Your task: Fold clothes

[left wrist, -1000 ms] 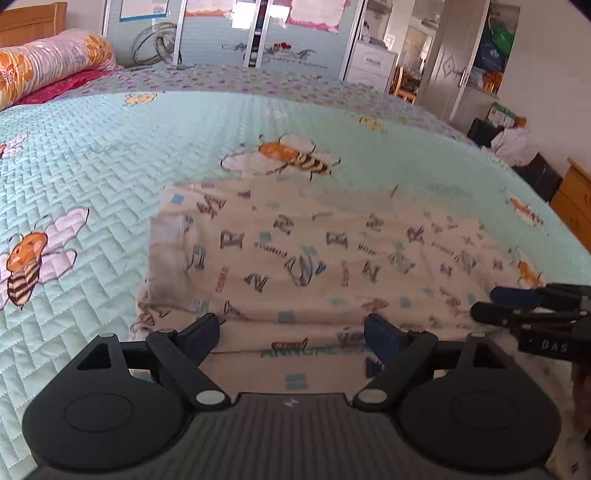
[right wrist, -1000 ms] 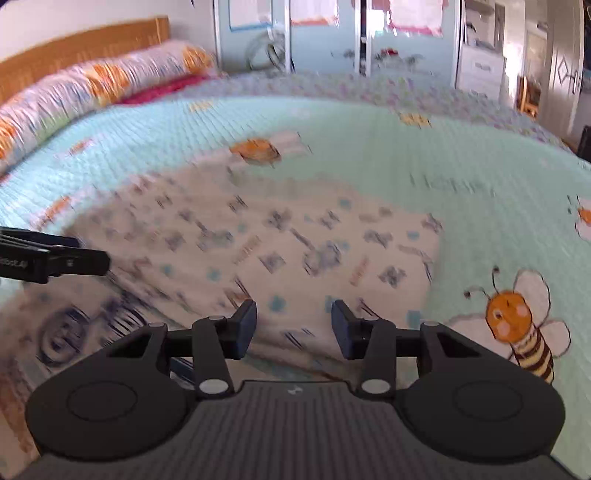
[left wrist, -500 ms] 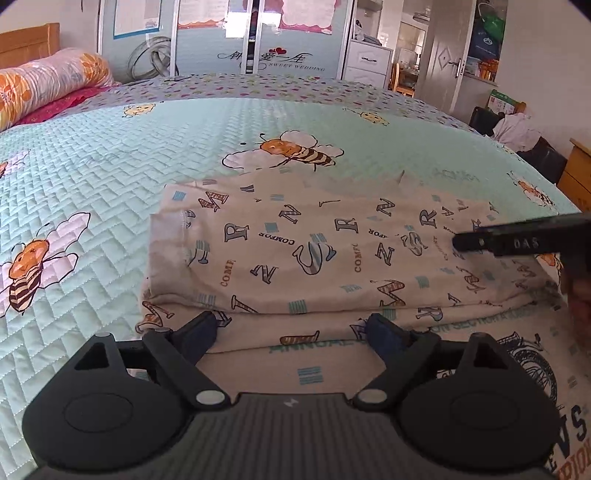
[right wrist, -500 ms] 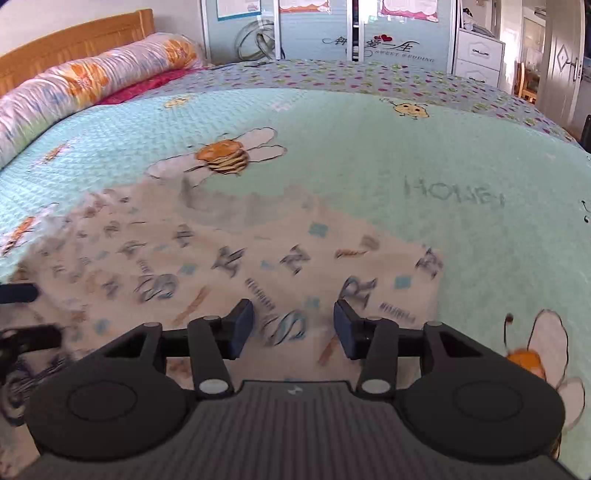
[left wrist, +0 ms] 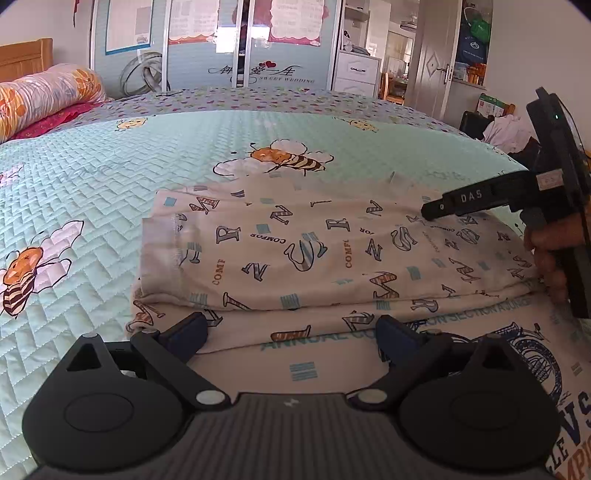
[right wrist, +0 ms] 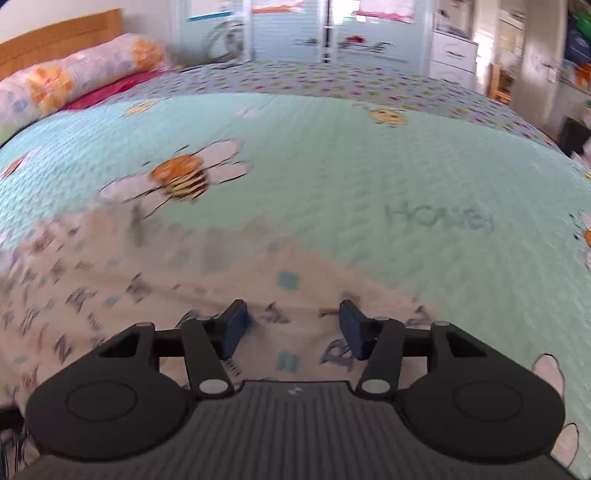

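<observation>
A cream garment printed with letters lies on the bee-patterned bedspread, its upper layer folded over a lower layer that carries a blue print. My left gripper hovers at the garment's near edge. Its jaws are opening wide and nothing is pinched between them. At the far right, a hand holds my right gripper above the fold's right end. In the right wrist view the right gripper is over the blurred garment. Its jaws are opening, and the cloth lies below the pads, not gripped.
A flowered bolster pillow and a wooden headboard are at the far left. Wardrobe doors stand beyond the bed. A white drawer unit and an open door are at the back right, with clutter beside the bed's right edge.
Both grippers' jaws have spread wider. The right gripper has swung to the right along the garment. In the left wrist view it has moved farther back over the fold's right end.
</observation>
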Demonstrator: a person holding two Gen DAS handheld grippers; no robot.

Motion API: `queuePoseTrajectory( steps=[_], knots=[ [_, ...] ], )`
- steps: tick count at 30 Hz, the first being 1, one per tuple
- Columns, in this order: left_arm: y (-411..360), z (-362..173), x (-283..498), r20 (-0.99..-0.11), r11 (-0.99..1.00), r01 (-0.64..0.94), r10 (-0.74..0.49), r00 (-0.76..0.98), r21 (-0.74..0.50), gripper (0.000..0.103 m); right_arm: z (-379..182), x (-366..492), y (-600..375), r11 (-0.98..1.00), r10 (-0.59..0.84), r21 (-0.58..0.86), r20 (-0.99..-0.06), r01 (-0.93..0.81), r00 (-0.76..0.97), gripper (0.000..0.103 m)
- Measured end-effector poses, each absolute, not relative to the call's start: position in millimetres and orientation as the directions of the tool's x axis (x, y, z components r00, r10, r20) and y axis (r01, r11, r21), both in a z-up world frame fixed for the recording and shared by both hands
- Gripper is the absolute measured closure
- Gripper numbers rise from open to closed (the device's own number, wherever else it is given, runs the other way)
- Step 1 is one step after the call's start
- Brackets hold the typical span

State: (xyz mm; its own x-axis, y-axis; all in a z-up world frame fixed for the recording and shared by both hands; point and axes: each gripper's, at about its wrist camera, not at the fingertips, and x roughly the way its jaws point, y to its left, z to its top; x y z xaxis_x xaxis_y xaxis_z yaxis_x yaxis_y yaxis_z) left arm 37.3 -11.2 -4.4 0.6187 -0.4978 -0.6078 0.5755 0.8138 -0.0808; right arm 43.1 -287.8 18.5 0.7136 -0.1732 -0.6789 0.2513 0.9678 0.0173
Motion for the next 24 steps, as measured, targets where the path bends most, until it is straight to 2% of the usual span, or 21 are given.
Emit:
queuePoseTrajectory(
  steps=[1, 3, 8, 10, 12, 13, 15, 18, 21, 22, 24],
  knots=[
    [-11, -5, 37, -0.606, 0.813, 0.576, -0.499, 0.619, -0.082, 0.002, 25, 39, -286, 0.959, -0.188, 0.034, -0.665, 0.281, 0.722, 0.048],
    [-11, -5, 37, -0.604, 0.812, 0.577, -0.503, 0.618, -0.085, 0.001, 34, 31, -272, 0.972, -0.124, 0.076, -0.639, 0.222, 0.759, 0.048],
    [-10, -5, 37, -0.603, 0.811, 0.578, -0.508, 0.615, -0.093, 0.001, 23, 53, -225, 0.997, 0.001, 0.057, -0.693, 0.054, 0.720, 0.048],
    [-10, -5, 37, -0.601, 0.811, 0.578, -0.509, 0.616, -0.093, 0.001, 16, 68, -226, 0.996, -0.032, 0.035, -0.708, 0.081, 0.706, 0.047],
    [-10, -5, 37, -0.600, 0.810, 0.578, -0.509, 0.617, -0.093, 0.001, 29, 67, -230, 0.980, -0.060, 0.094, -0.703, 0.177, 0.709, 0.048],
    [-10, -5, 37, -0.599, 0.810, 0.579, -0.510, 0.618, -0.093, 0.000, 36, 64, -225, 0.980, -0.038, 0.117, -0.684, 0.161, 0.728, 0.048],
    [-10, -5, 37, -0.599, 0.810, 0.579, -0.509, 0.618, -0.092, 0.000, 46, 60, -203, 0.989, 0.068, 0.142, -0.664, 0.036, 0.745, 0.048],
    [-10, -5, 36, -0.600, 0.810, 0.579, -0.509, 0.618, -0.090, 0.000, 40, 76, -169, 0.984, 0.165, 0.161, -0.705, -0.071, 0.690, 0.048],
    [-11, -5, 35, -0.601, 0.810, 0.580, -0.504, 0.620, -0.080, 0.000, 23, 100, -153, 0.992, 0.120, 0.061, -0.750, -0.111, 0.651, 0.048],
    [-11, -5, 35, -0.600, 0.810, 0.581, -0.504, 0.621, -0.080, 0.000, 23, 104, -157, 0.993, 0.105, 0.045, -0.736, -0.106, 0.668, 0.047],
    [-10, -5, 36, -0.599, 0.810, 0.581, -0.507, 0.621, -0.083, 0.000, 31, 100, -177, 0.996, 0.077, 0.092, -0.719, -0.016, 0.691, 0.050]
  ],
)
